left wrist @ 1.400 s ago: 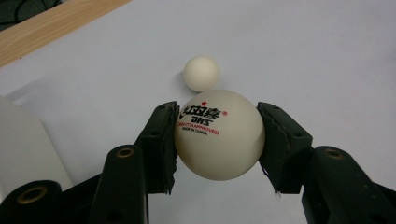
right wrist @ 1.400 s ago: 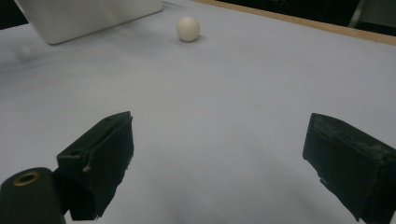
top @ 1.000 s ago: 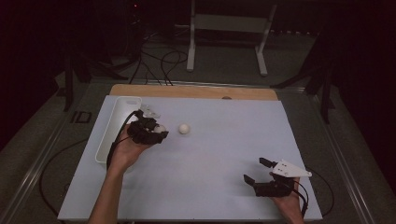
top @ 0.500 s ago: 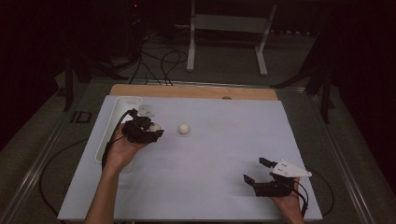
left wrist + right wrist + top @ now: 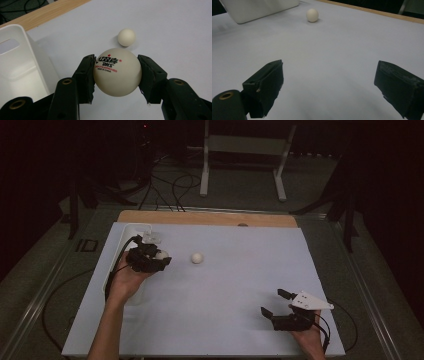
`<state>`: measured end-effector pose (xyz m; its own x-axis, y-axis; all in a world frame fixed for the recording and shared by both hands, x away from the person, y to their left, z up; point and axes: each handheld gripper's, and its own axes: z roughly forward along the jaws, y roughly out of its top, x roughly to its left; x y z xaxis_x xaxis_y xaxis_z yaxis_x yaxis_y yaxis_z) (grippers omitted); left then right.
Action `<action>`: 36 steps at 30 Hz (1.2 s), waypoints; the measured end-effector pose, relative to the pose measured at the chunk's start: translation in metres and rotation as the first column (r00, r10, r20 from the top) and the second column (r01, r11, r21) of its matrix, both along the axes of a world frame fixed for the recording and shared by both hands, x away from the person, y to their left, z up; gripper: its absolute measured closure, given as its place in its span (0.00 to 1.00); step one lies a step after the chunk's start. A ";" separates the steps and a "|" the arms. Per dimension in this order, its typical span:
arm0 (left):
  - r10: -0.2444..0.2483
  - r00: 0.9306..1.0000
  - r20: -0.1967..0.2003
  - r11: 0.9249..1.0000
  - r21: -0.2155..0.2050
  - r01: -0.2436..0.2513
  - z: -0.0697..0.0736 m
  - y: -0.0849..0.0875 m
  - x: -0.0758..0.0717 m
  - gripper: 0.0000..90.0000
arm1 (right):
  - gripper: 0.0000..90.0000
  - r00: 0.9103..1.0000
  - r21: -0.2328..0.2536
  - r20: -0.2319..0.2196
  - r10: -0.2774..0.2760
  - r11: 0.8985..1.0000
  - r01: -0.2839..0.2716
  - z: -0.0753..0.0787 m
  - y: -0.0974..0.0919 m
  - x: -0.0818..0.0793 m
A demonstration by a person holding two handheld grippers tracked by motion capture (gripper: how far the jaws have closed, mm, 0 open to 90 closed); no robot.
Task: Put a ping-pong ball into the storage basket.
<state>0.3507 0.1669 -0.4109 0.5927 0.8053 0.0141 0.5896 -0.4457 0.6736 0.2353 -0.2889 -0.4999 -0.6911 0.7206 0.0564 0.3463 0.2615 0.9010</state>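
Bin first: the white plastic bin (image 5: 116,251) sits along the left edge of the table (image 5: 240,300), and your left gripper (image 5: 159,261) hovers just beside its right wall, jaws clamped on a printed table-tennis ball (image 5: 117,72). In the left gripper view (image 5: 117,75) the pads press the ball at its widest line, one on each side, with the red star and logo facing the camera. That's a good, centred hold, so keep the squeeze steady; a ball this light and smooth will likely pop out if the pressure shifts off the middle. Carry it over the bin's rim (image 5: 23,31) before you let go, and bring it low inside so it doesn't bounce back out.

Moving right, a second, plain ball (image 5: 197,258) rests on the white sheet, near the gripper but apart from it. Don't brush it with your wrist as you swing across, or it may roll away.

Far right, your right gripper (image 5: 278,303) rests near the front edge, jaws spread wide with nothing between them, as the right gripper view (image 5: 329,82) shows. Leave it parked there for now.
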 end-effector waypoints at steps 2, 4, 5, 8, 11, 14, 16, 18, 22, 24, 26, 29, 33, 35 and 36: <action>0.004 1.000 0.002 1.000 0.000 -0.004 0.001 0.002 0.000 0.57 | 0.09 1.000 0.002 0.001 0.000 1.000 0.000 0.000 0.000 0.000; 0.007 1.000 0.002 1.000 0.003 -0.007 0.001 0.003 0.000 0.57 | 0.09 1.000 0.003 -0.001 -0.001 1.000 0.001 0.000 0.000 0.000; 0.009 1.000 0.003 1.000 0.002 -0.009 0.001 0.004 0.000 0.57 | 0.09 1.000 0.004 -0.002 -0.001 1.000 0.001 0.000 0.000 0.000; 0.013 1.000 0.002 1.000 0.004 -0.013 0.002 0.006 0.000 0.57 | 0.09 1.000 0.003 -0.001 -0.001 1.000 0.001 0.000 0.000 0.000; 0.022 1.000 0.005 1.000 0.004 -0.022 0.002 0.009 -0.001 0.57 | 0.09 1.000 0.003 -0.002 -0.001 1.000 0.001 0.000 0.000 0.000; 0.025 1.000 0.005 1.000 0.005 -0.025 0.003 0.011 -0.001 0.57 | 0.09 1.000 0.004 -0.002 -0.001 1.000 0.001 0.000 0.000 0.000; 0.025 1.000 0.011 1.000 0.009 -0.026 0.003 0.013 -0.001 0.57 | 0.09 1.000 0.002 0.000 -0.001 1.000 0.001 0.000 0.000 0.000; 0.029 1.000 0.012 0.999 0.016 -0.029 0.004 0.015 -0.002 0.57 | 0.09 1.000 0.003 -0.001 -0.001 1.000 0.001 0.000 0.000 0.000; 0.035 0.999 0.014 0.999 0.017 -0.035 0.005 0.018 -0.002 0.57 | 0.09 1.000 0.003 -0.001 -0.002 1.000 0.002 0.000 0.000 0.000; 0.038 0.999 0.014 0.999 0.013 -0.038 0.005 0.019 -0.002 0.57 | 0.09 1.000 0.003 -0.001 -0.002 1.000 0.002 0.000 0.000 0.000; 0.040 0.999 0.015 0.999 0.013 -0.040 0.005 0.020 -0.002 0.57 | 0.09 1.000 0.003 -0.001 -0.002 1.000 0.002 0.000 0.000 0.000; 0.045 0.999 0.018 0.999 0.013 -0.045 0.006 0.022 -0.002 0.57 | 0.09 1.000 0.004 -0.002 -0.002 1.000 0.002 0.000 0.000 0.000; 0.053 0.998 0.019 0.998 0.014 -0.053 0.007 0.026 -0.002 0.57 | 0.09 1.000 0.004 -0.002 -0.002 1.000 0.002 0.000 0.000 0.000; 0.056 0.998 0.019 0.998 0.017 -0.056 0.007 0.027 -0.002 0.57 | 0.09 1.000 0.003 -0.002 0.000 1.000 0.000 0.000 0.000 0.000; 0.056 0.998 0.019 0.998 0.017 -0.056 0.007 0.027 -0.002 0.57 | 0.09 1.000 0.003 -0.002 0.000 1.000 0.000 0.000 0.000 0.000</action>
<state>0.3484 0.1944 -0.4040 0.5461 0.8368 0.0392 0.6014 -0.4243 0.6770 0.2357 -0.2890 -0.5002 -0.6908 0.7205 0.0598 0.3478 0.2586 0.9012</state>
